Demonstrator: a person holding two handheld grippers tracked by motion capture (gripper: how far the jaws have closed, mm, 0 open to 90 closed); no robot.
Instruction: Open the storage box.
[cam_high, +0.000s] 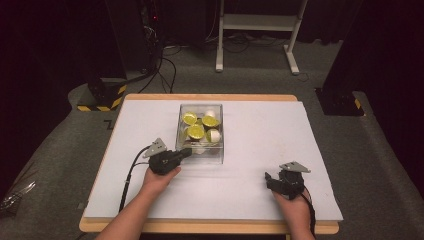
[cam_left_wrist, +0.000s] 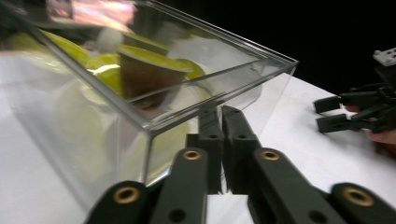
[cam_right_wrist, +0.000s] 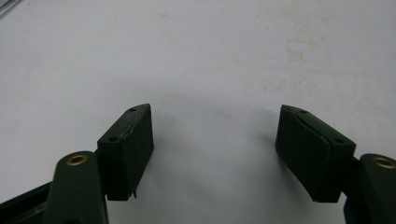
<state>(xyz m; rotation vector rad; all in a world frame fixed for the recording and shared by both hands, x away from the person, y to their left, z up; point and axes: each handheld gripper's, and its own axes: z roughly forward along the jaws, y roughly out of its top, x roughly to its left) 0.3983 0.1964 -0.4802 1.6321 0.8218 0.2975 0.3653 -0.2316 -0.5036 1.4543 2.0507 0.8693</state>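
A clear plastic box (cam_high: 200, 159) stands mid-table, holding several capsules with yellow-green lids (cam_high: 196, 131) and some white ones (cam_high: 214, 135). My left gripper (cam_high: 189, 152) reaches the box's near left corner. In the left gripper view its jaws (cam_left_wrist: 222, 112) are shut side by side, low against the outside of the box wall (cam_left_wrist: 224, 95), with nothing visible between them; a brown capsule with a green lid (cam_left_wrist: 149, 56) shows through the plastic. My right gripper (cam_high: 269, 180) rests near the front right, open over the bare white surface (cam_right_wrist: 210, 56), with nothing between its pads (cam_right_wrist: 215, 140).
The white sheet (cam_high: 265, 130) covers a wooden table with edges on all sides. Beyond the far edge stand a white frame's legs (cam_high: 219, 60), cables and a black-and-yellow base (cam_high: 102, 97) on the floor. The other gripper (cam_left_wrist: 327, 114) shows at the right of the left gripper view.
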